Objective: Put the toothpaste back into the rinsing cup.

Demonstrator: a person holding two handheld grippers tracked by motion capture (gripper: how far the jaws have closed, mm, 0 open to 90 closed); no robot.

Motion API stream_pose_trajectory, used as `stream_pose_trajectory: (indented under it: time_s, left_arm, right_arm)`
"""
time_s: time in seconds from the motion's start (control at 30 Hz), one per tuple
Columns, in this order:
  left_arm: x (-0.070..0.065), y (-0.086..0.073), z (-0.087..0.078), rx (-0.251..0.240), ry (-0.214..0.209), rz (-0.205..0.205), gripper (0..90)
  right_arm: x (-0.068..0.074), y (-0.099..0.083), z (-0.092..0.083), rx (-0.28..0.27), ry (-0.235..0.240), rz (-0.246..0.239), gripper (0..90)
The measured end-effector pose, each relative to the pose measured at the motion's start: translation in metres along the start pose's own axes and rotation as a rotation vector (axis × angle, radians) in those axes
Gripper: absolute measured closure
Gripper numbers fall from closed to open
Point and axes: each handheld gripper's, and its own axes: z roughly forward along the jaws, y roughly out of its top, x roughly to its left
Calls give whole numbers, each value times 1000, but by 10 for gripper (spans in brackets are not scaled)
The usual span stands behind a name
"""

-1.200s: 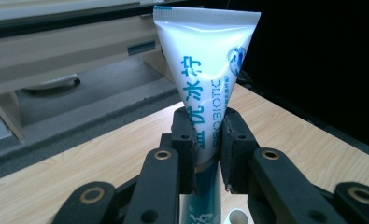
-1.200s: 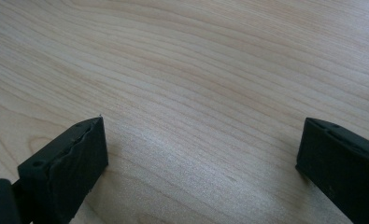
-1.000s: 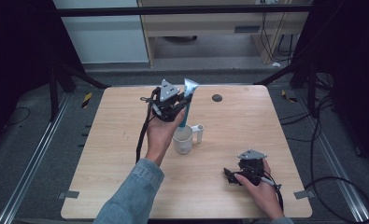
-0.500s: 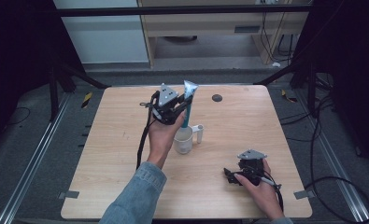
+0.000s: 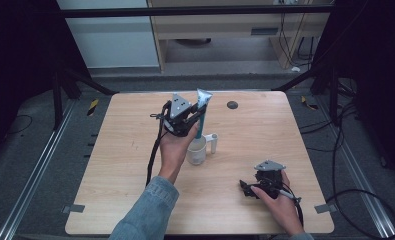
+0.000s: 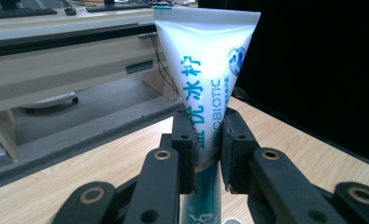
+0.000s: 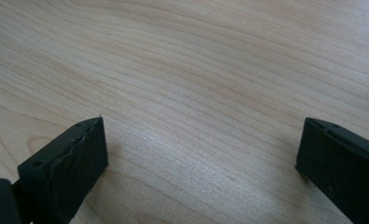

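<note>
A light wooden table (image 5: 110, 150) stands on a grey floor with a pale desk unit behind it, and near its middle sits a white cup (image 5: 197, 151) with a handle on its right side. Directly above the cup, the left gripper (image 6: 205, 154) is clenched on a white and teal toothpaste tube (image 6: 203, 70), held upright with its flat crimped end on top and its lower end pointing down at the cup. Nearer the person and to the right of the cup, the right gripper (image 7: 196, 158) lies low over bare wood, jaws spread wide with nothing between them.
</note>
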Motion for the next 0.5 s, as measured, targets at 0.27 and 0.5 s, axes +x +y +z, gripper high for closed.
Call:
stream_pose_trajectory:
  time_s: [0.27,0.5]
  left_arm:
    - [2,-7,0,4,1,-8,773]
    - [1,-10,1,-2,4,-7,773]
  right_arm:
    - [0,0,0,0,1,0,21]
    - [0,0,0,0,0,0,21]
